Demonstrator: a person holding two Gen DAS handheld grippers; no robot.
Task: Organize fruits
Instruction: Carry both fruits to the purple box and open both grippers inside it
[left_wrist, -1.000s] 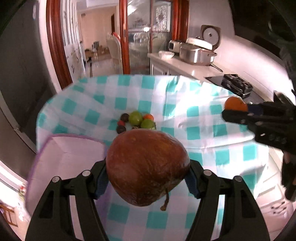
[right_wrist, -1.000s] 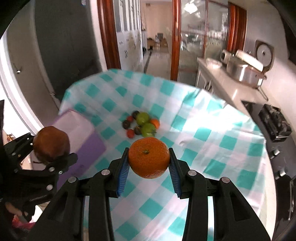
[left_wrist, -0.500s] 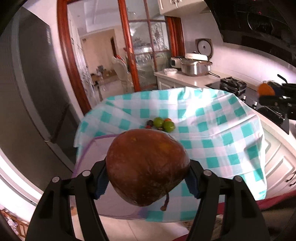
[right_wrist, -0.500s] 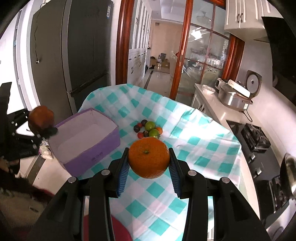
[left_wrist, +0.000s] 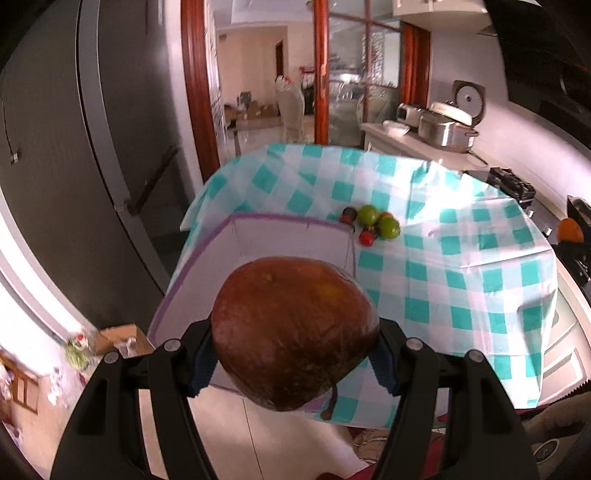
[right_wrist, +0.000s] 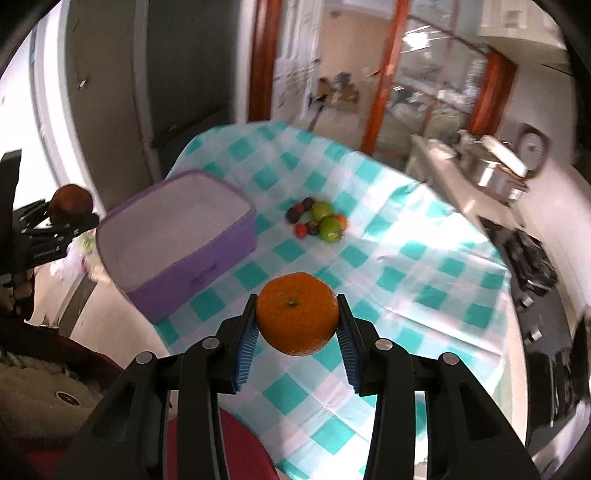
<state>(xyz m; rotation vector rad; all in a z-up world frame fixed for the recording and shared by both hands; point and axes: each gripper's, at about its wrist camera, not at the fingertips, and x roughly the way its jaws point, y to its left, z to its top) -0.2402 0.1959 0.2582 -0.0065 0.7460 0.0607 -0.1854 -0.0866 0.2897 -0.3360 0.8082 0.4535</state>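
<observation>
With both grippers loaded and held up off the table, best to unload one at a time. Left gripper (left_wrist: 293, 363) pinching the brown fruit (left_wrist: 295, 332) between blue pads (left_wrist: 201, 363); right gripper (right_wrist: 297, 334) clamped on the orange (right_wrist: 297, 313), stem end facing camera.

Purple bin (left_wrist: 291, 240) directly ahead of and below the left tool, open and looking empty from here. Judging that as the drop target: lower the brown fruit well inside the walls before spreading the jaws, since it's heavy, round and likely to roll or bounce off a soft rim. Bring the orange over from ahead-left of the right tool afterwards, keeping the two tools apart over the bin. Risk: bin sits near the table edge, overhanging it by the look of the right view, so no pushing on the near wall.

Remaining small fruits (right_wrist: 317, 221) clustered beyond the bin on the checked cloth (right_wrist: 406, 280), ahead of both tools, untouched.

Versus a second ago: both tools pulled back and higher, table now seen whole instead of close up, bin fully in frame. Grips unchanged, pile unchanged. Right view motion-blurred.
</observation>
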